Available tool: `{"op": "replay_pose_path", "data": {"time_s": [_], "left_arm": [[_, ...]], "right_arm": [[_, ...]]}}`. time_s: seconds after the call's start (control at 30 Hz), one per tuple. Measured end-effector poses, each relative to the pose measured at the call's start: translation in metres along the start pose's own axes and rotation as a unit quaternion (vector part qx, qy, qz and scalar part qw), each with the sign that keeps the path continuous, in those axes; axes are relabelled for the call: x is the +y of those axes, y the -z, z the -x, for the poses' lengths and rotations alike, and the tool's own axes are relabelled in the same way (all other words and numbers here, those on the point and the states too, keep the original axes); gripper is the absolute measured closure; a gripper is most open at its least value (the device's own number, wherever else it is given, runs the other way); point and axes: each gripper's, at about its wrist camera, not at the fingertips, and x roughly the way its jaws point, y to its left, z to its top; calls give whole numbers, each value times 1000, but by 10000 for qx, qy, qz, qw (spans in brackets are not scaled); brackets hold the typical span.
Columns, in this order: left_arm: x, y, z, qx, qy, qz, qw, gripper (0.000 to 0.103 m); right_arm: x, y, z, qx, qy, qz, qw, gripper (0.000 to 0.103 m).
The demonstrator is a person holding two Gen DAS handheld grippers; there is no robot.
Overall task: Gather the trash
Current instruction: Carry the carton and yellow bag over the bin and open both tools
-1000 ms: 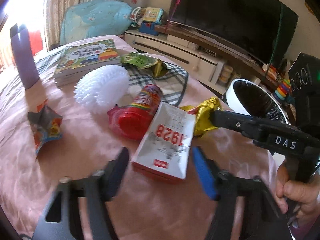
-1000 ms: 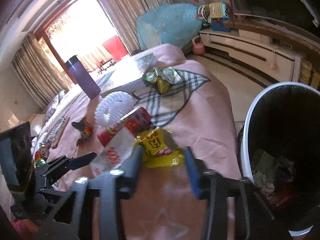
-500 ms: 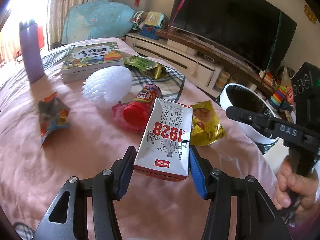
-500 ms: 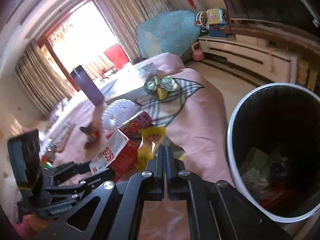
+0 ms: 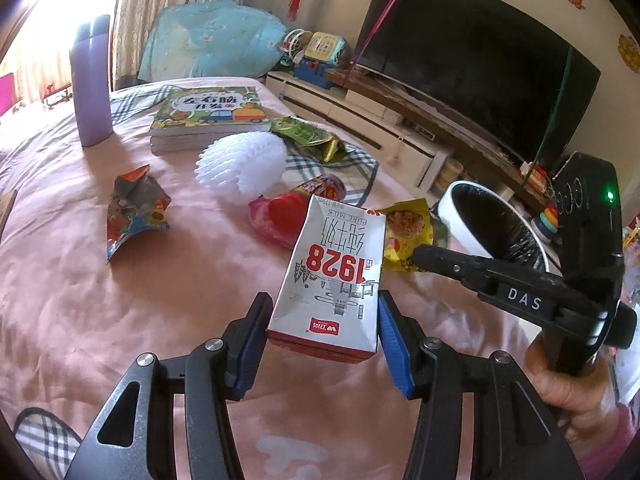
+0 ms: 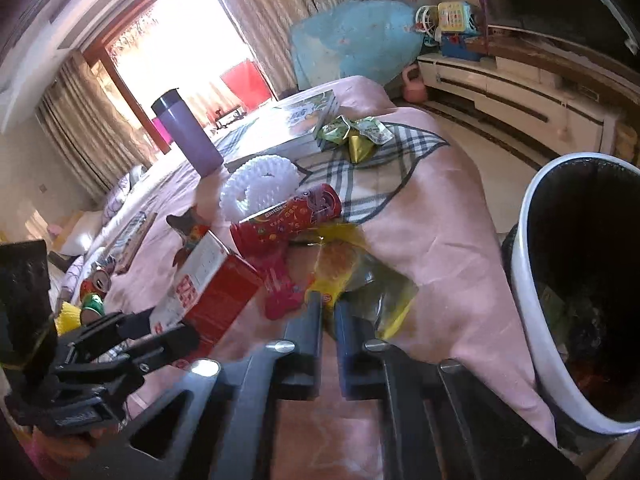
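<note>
Pink bedspread (image 5: 80, 300) everywhere, soft and wrinkly, so anything light on it slides easily. Going left to right: the left gripper (image 5: 322, 338) has its blue-padded jaws pinching the milk carton (image 5: 336, 276) by its sides near the bottom, and it looks lifted clear of the bed. That carton is thin white-and-red card (probably empty, so it'll crush), so I'd go easy on the squeeze and keep it level on the way to the bin.

Next over, the right gripper (image 6: 329, 320) has its jaws pressed nearly together on the yellow snack wrapper (image 6: 340, 268), nipping just one edge. It's crinkly, slippery foil and mostly dangling, so I'd move it smoothly, no jerks, or it'll slip out.

Far right is the white trash bin (image 6: 524, 280), round with a black liner, just beside the bed edge and already holding some rubbish. Both pieces should be released well over the rim.
</note>
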Motion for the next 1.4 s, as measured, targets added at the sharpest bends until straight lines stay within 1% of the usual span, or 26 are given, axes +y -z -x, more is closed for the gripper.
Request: {"op": "replay_pose_path", "data": {"time_s": [0.2, 0.33, 0.47, 0.7, 1.0, 1.4], "left_arm": [[-21, -3, 0, -36, 193, -175, 9997, 52], [-39, -5, -2, -42, 331, -293, 9990, 52], [-60, -8, -7, -44, 464, -443, 9979, 52], [-93, -16, -17, -30, 639, -748, 9951, 52], [-122, -29, -39, 21, 717, -991, 9925, 52], [-150, -38, -72, 182, 666, -1147, 9910, 52]], "right_arm": [[-7, 5, 40, -376, 83, -31, 9993, 101], [-22, 9, 69, -598, 175, -202, 9979, 101], [-47, 17, 98, -775, 343, -464, 9953, 101], [-90, 27, 131, -1011, 650, -905, 9886, 101], [-117, 30, 143, -1143, 751, -1169, 9837, 101], [-133, 25, 142, -1155, 694, -1272, 9827, 101]]}}
